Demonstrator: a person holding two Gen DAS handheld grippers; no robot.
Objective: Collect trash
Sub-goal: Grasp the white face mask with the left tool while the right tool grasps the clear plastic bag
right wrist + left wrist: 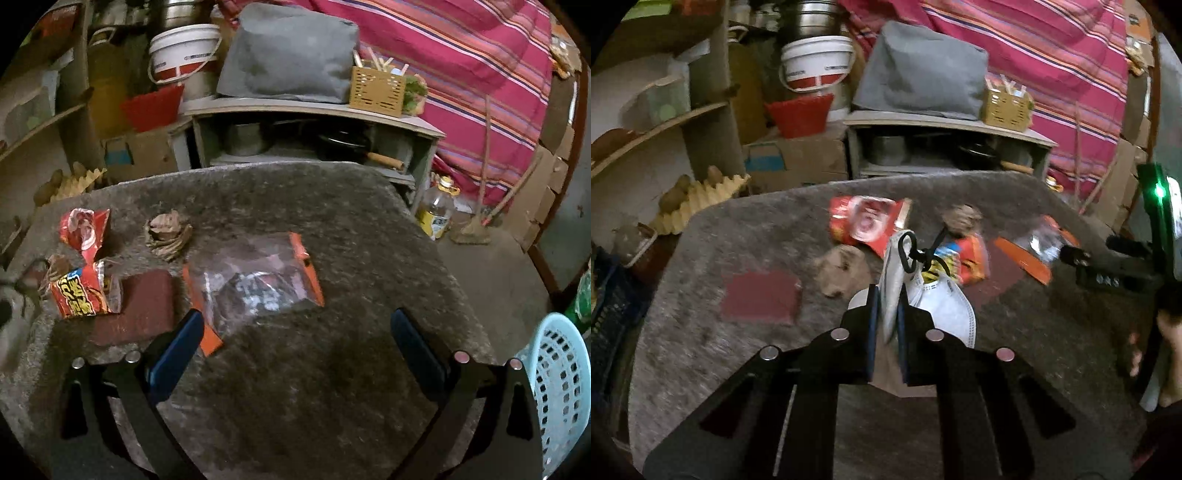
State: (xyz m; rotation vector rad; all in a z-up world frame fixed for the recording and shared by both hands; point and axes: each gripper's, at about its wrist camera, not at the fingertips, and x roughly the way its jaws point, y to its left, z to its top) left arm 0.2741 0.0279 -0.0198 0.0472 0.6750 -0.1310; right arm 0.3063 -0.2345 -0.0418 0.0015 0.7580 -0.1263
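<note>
left wrist view: left gripper clamped on white face mask, lifted over grey table. right gripper spread wide, clear orange-edged packet on table just ahead, between fingers.

Grey carpeted table bears wrappers, crumpled paper.

Dim, warm indoor light; both fisheye views bend strongly and go black at the corners, with motion blur throughout.
</note>
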